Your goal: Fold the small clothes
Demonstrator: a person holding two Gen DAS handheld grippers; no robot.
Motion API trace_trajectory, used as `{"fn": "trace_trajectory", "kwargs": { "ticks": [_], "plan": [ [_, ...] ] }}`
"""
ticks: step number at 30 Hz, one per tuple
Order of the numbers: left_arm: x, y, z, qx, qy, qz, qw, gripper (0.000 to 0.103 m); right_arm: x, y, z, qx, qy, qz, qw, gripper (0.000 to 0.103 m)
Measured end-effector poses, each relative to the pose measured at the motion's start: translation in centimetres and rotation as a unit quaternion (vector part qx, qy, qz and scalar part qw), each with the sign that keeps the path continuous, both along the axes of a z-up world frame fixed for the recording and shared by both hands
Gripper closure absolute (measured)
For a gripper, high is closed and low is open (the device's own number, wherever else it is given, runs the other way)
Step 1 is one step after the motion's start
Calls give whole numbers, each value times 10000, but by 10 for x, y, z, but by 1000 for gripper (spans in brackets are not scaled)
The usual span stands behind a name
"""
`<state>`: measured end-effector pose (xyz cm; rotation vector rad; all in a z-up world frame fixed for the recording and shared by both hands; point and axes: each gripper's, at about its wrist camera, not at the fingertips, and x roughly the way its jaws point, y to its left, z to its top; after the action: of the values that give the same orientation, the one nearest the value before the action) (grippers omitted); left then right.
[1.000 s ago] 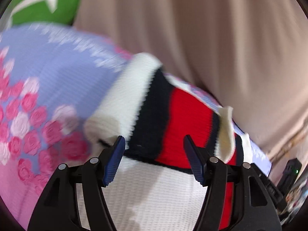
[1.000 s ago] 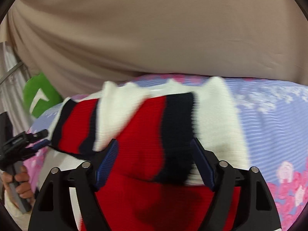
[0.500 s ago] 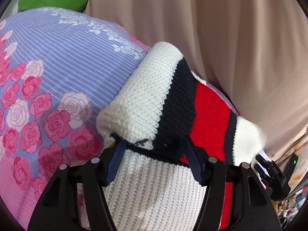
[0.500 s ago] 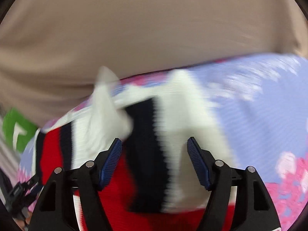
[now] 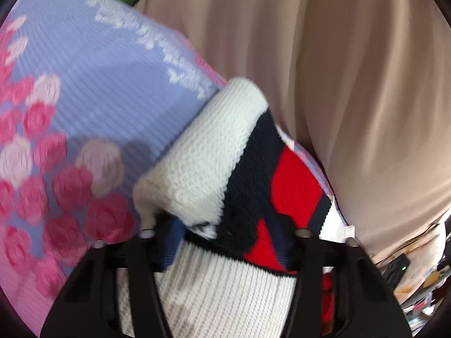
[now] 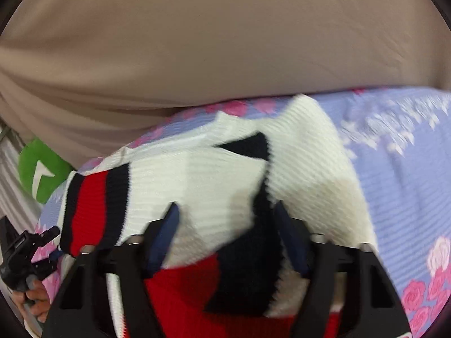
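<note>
A small knitted sweater (image 5: 214, 166), white with navy and red stripes, lies on a lilac bedspread with pink roses (image 5: 84, 107). In the left wrist view a striped sleeve is folded over the white body, right in front of my left gripper (image 5: 225, 233). Its blue-padded jaws stand apart over the knit, gripping nothing. In the right wrist view the sweater (image 6: 225, 174) fills the middle. My right gripper (image 6: 228, 236) is open above it, jaws wide apart. The left gripper (image 6: 28, 250) and the hand holding it show at the left edge.
A beige curtain (image 6: 225, 42) hangs just behind the bed's far edge. A green cushion (image 6: 42, 171) with a white mark lies at the bed's far left corner. Clutter (image 5: 417, 276) shows beyond the bed's right edge in the left wrist view.
The sleeve on the right side has been laid flat over the sweater's white body. Both grippers stay open and have shifted slightly over the knit.
</note>
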<state>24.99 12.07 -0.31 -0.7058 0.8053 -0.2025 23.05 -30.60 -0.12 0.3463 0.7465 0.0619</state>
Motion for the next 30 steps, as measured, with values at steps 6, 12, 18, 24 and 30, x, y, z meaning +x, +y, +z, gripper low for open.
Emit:
{"fn": "trace_trajectory", "kwargs": {
  "ticks": [6, 12, 18, 24, 30],
  "plan": [
    [-19, 1, 34, 338, -499, 173, 9980, 95, -39, 8, 69, -117, -1191, 252, 9925, 95],
    [-35, -27, 20, 1234, -328, -139, 9917, 95, -28, -24, 20, -926, -237, -336, 9949, 95],
    [-37, -43, 2, 1692, -179, -177, 9853, 95, -43, -34, 13, -598, -499, -228, 9967, 95],
    [-36, -40, -4, 1757, -260, -174, 9839, 93, -31, -42, -17, -623, 122, -250, 9977, 95],
    [-42, -46, -4, 1671, -272, -99, 9855, 92, -73, -31, 26, -1030, -303, -718, 9916, 70]
  ]
}}
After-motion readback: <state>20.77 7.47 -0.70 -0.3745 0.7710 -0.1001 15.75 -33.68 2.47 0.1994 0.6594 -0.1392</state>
